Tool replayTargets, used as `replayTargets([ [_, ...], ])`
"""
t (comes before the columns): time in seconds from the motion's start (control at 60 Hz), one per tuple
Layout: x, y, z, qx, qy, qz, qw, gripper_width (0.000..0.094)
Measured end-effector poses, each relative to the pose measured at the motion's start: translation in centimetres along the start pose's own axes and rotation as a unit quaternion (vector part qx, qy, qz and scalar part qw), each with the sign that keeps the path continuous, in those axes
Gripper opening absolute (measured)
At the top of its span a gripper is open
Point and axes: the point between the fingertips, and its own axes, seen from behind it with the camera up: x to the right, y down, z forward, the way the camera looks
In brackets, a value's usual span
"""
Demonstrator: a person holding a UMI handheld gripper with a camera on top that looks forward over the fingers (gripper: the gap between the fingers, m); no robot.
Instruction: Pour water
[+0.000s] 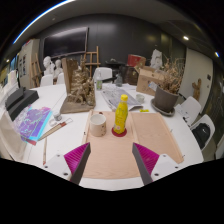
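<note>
A yellow bottle (121, 114) stands upright in a red dish (119, 131) on a tan mat (150, 135) on the white table (40, 158). A small pale cup (98, 124) stands just left of the bottle. My gripper (111, 158) is open and empty, its pink-padded fingers (76, 157) spread wide over the near part of the mat. The bottle and cup stand beyond the fingertips, ahead of the gap between them.
A wooden model (78, 85) on a tray stands behind the cup. A shiny coloured packet (33, 123) lies to the left. A laptop (165, 99) and chairs stand to the right. More tables and clutter fill the room behind.
</note>
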Motion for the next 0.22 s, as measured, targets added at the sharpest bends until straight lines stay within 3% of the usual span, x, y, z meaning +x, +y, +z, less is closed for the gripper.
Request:
replayTargets([
  [0.217, -0.20, 0.27, -0.50, -0.002, -0.001, 0.006, 1.000, 0.0858],
])
